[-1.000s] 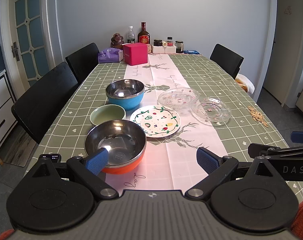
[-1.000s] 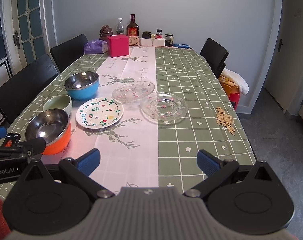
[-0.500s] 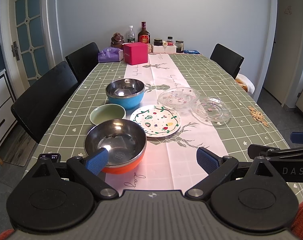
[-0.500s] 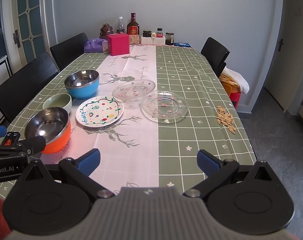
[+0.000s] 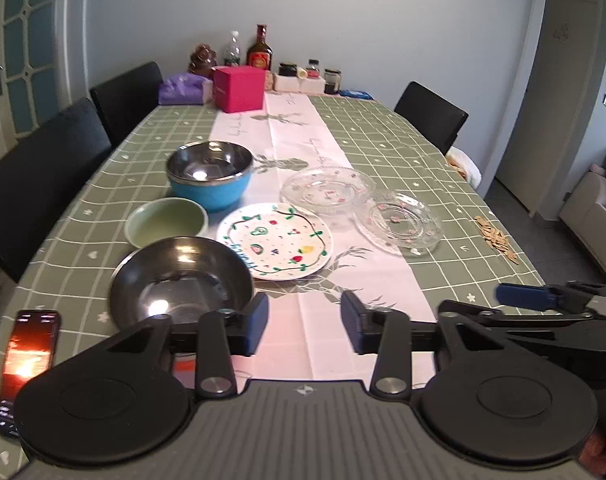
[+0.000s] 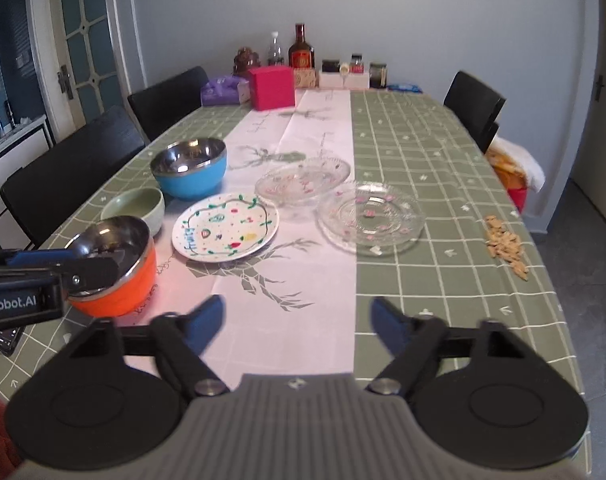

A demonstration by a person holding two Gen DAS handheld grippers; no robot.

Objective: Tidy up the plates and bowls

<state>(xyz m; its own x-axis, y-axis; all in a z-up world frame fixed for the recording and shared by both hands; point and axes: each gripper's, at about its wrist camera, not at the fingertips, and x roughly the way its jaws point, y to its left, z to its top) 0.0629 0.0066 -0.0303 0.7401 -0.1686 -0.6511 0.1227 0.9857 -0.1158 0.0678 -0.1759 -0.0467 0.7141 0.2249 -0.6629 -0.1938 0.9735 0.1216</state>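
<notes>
Steel bowls: two, an orange-sided bowl (image 6: 117, 268) and a blue-sided bowl (image 6: 191, 172)
Ceramic bowls: one, the small green bowl (image 5: 166, 222)
Painted plates: one white plate (image 5: 275, 240)
Glass plates: two, the far glass plate (image 5: 328, 189) and the near glass plate (image 5: 399, 222) (rims overlapping)
Black chairs: three, chair (image 5: 35, 172), chair (image 5: 129, 96), chair (image 5: 431, 116)
Phones: one phone (image 5: 29, 360)
Pink boxes: one box (image 5: 239, 88)
Grippers: two, left gripper (image 5: 305, 328), right gripper (image 6: 297, 322)
</notes>
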